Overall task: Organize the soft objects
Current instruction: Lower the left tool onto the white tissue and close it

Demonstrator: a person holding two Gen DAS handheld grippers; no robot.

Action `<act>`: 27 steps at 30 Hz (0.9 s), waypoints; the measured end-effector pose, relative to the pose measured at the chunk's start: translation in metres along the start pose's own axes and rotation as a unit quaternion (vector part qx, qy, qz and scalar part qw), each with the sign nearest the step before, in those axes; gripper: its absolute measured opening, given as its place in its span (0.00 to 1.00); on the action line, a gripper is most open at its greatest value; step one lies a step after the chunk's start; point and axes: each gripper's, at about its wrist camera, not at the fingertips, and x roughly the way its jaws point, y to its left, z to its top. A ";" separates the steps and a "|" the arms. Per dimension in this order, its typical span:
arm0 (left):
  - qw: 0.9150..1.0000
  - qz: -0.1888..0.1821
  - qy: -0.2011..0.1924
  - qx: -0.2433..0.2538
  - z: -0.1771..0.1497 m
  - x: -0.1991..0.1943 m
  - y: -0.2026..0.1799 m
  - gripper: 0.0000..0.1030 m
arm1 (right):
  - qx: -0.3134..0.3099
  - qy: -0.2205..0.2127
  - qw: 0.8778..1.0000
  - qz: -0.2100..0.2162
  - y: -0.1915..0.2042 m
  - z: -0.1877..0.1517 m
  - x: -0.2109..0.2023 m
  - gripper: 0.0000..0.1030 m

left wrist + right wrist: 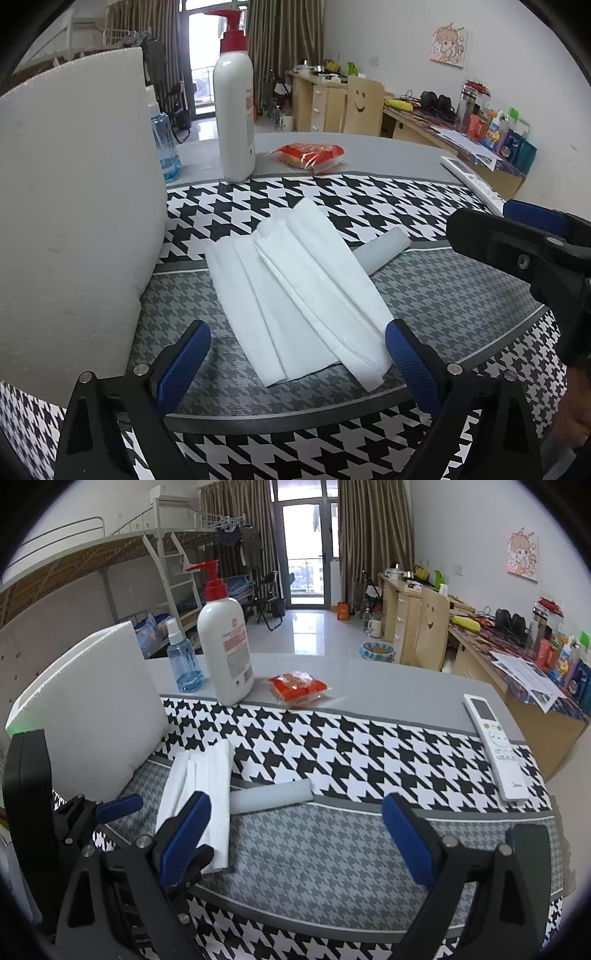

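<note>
Left tongs (297, 354) released (wide apart), white folded cloth (295, 291) lying between them.

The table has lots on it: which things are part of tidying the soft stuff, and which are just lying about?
Part of the job:
folded white cloth
grey roll tucked under it
white foam block
left hand-held gripper, open at the cloth's near end

Just lying about:
pump bottle
blue spray bottle
red snack packet
remote

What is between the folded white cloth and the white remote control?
A pale grey roll lies there on the houndstooth mat, one end tucked under the folded white cloth; then bare mat up to the white remote control. The right wrist view shows this.
</note>
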 end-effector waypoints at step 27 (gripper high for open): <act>0.999 0.003 -0.032 -0.025 0.003 -0.007 0.024 0.07 | 0.005 0.064 0.998 0.019 0.008 -0.007 0.041 0.93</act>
